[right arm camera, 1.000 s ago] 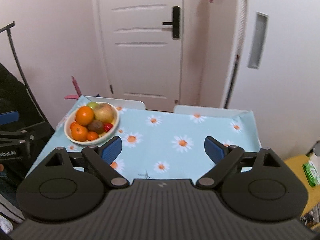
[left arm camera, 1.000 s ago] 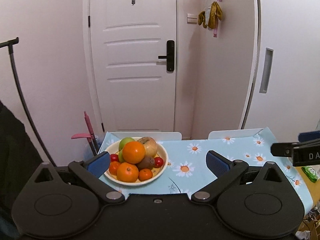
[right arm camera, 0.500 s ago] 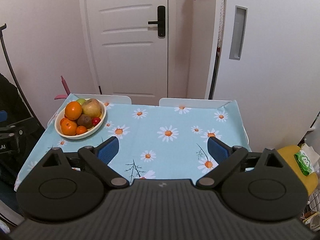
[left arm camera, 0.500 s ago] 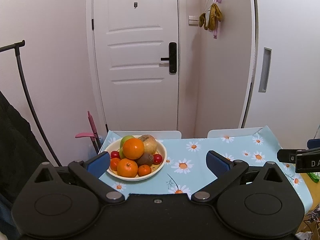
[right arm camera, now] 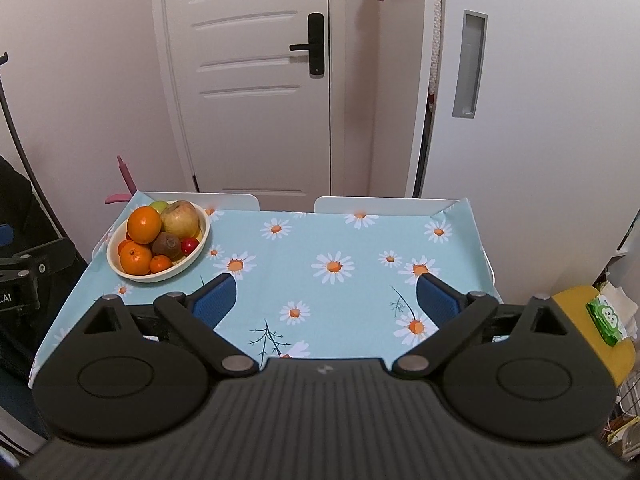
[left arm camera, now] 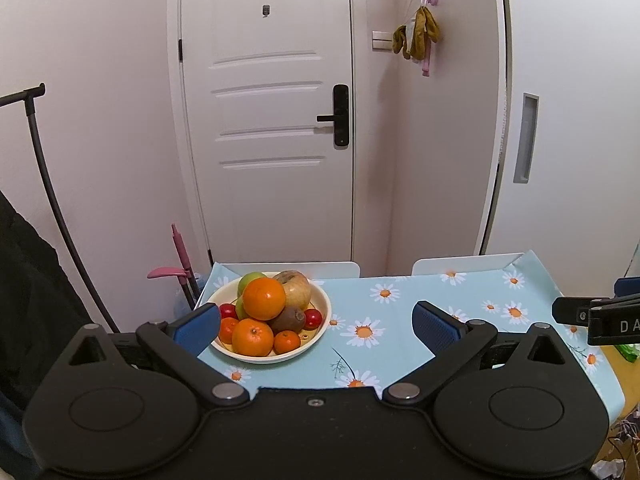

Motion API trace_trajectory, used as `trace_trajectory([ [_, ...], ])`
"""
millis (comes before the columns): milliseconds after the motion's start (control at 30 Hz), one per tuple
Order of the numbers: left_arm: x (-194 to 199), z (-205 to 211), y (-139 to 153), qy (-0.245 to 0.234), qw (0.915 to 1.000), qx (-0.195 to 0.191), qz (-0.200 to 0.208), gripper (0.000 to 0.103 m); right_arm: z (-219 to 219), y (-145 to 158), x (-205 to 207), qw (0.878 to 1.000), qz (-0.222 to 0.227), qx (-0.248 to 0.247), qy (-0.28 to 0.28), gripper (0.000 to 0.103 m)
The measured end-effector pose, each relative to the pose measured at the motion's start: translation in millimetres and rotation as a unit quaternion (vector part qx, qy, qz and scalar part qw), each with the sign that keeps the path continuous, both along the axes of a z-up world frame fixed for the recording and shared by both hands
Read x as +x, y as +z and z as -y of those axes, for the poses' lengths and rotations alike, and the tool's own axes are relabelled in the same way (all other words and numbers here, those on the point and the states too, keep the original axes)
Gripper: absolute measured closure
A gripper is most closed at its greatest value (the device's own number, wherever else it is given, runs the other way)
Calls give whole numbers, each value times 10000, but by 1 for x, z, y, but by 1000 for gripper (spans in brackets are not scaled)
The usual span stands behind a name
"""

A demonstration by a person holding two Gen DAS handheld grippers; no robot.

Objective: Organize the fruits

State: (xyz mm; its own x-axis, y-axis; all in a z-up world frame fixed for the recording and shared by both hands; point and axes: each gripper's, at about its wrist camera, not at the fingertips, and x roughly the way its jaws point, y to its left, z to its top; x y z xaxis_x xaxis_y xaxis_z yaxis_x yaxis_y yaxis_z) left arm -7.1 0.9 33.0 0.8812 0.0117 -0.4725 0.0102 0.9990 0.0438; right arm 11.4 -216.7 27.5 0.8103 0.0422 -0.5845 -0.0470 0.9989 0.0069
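Observation:
A cream bowl [left arm camera: 320,322] [right arm camera: 200,246] stands at the far left of the daisy tablecloth [right arm camera: 340,240]. It is piled with oranges [left arm camera: 264,298], a yellowish apple [left arm camera: 297,289], a green apple [left arm camera: 250,280], a kiwi [left arm camera: 289,319], small tangerines [left arm camera: 287,341] and red cherry tomatoes [left arm camera: 312,317]. My left gripper [left arm camera: 318,326] is open and empty, short of the bowl on its near side. My right gripper [right arm camera: 326,300] is open and empty above the table's near middle.
Two white chair backs [right arm camera: 386,204] stand at the table's far edge before a white door [right arm camera: 256,80]. A yellow stool with a green tissue pack [right arm camera: 606,318] is at the right. A dark stand and black cloth [left arm camera: 28,280] are at the left.
Both grippers have drawn back and risen from the table, so the bowl looks smaller and farther. The right view has swung to take in the whole table. Both stay open.

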Motion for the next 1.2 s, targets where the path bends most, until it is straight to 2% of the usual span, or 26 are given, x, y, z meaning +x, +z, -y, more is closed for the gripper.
trace_trajectory([
  [1200, 9, -2, -5, 13, 9999, -55, -110, 0, -5, -7, 7, 9999, -72, -32, -152, 0],
])
